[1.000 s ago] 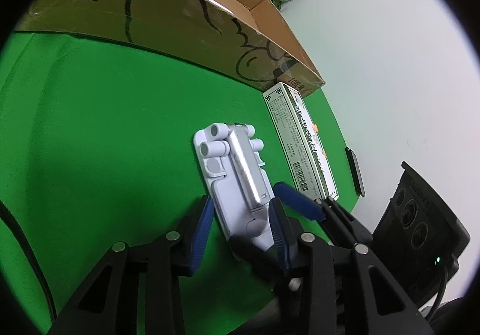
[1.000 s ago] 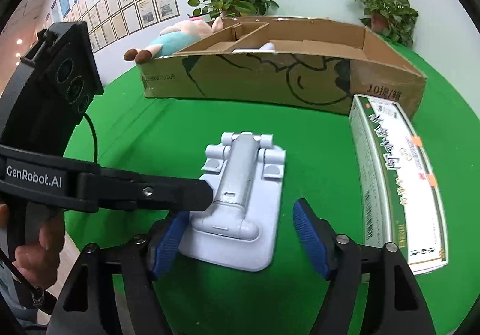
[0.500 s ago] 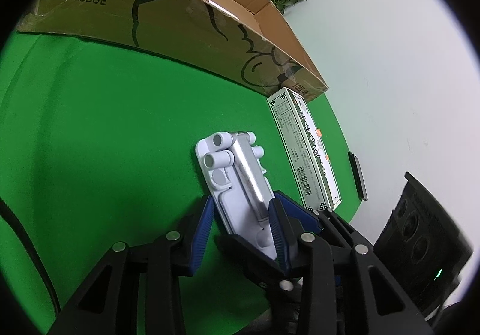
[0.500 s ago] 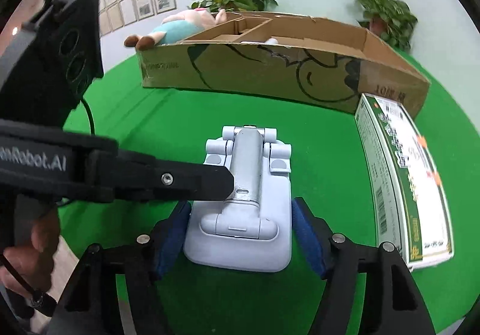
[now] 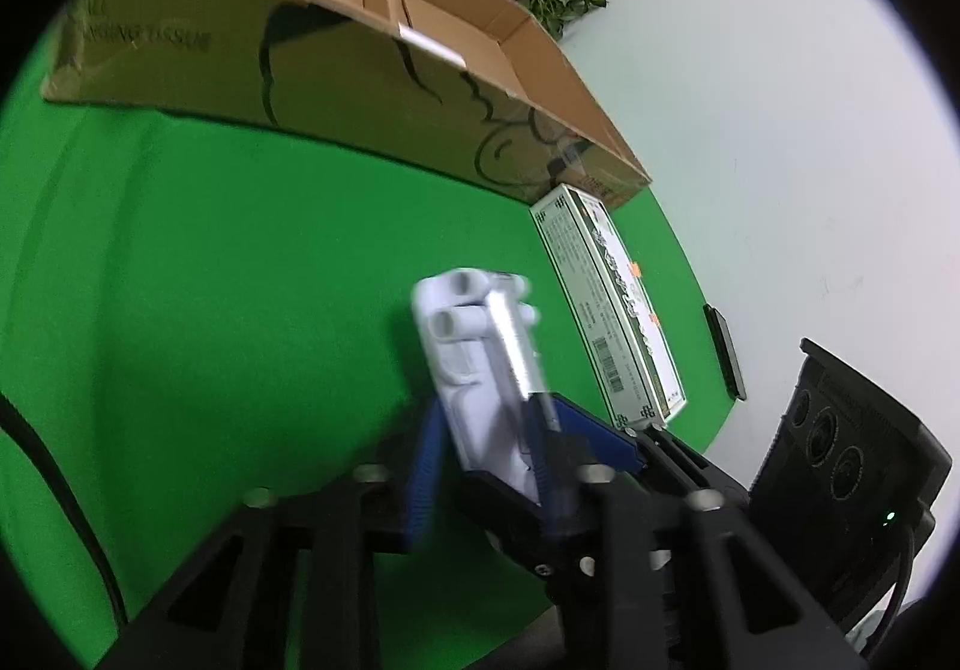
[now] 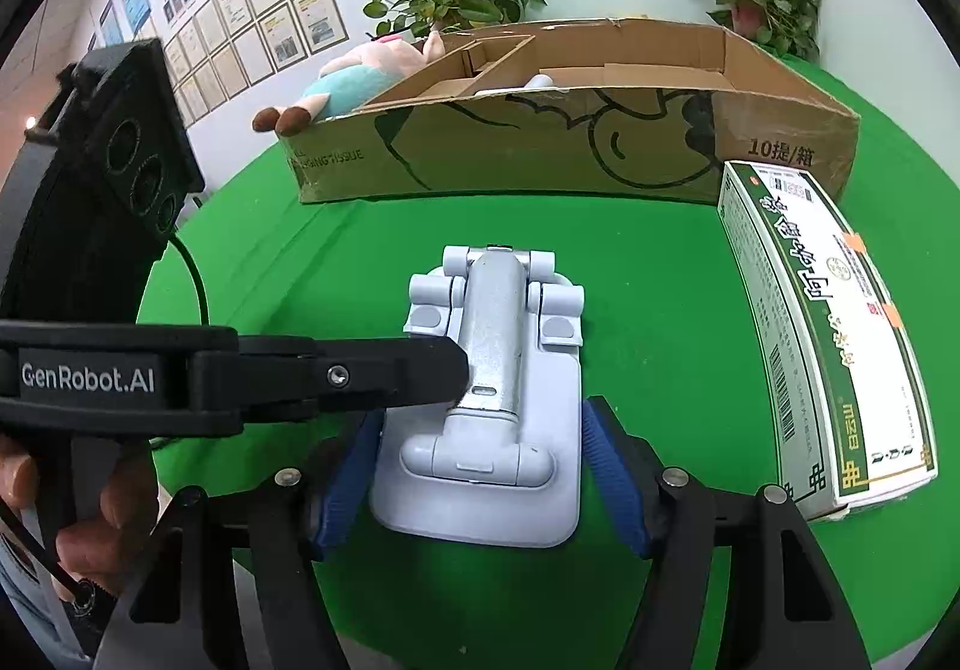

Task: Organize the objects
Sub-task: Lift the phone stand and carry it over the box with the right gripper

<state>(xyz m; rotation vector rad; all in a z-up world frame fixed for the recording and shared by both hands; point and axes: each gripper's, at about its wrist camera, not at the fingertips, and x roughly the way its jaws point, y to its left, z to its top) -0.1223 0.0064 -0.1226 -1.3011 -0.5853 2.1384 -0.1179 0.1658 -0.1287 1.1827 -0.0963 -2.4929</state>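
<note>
I am watching two risks here. On the left, the left gripper (image 5: 486,454) is biting only the left side of the phone stand (image 6: 498,322), so if I am lifting from that hand alone, the stand is likely pivoting and slipping out. Its folding silver arm could also be swinging open under a squeeze. Toward the right, the green carton (image 6: 822,340) is lying near the table's (image 6: 360,250) right edge, its far end close to the front of the cardboard box (image 6: 540,147) along the far edge, so a wide swing is risking a knock.

The stand is lying flat in the middle of the table, toward the near edge.

The left gripper's jaws have just been closing and are now together, clamped on the stand, which is sitting between the pads; that view is blurring, so the exact bite is unclear. In the right wrist view its black finger is reaching over the silver arm.

The right gripper (image 6: 480,466) has also been closing. Its jaws are standing moderately apart, with both blue pads appearing to press the stand's long sides
</note>
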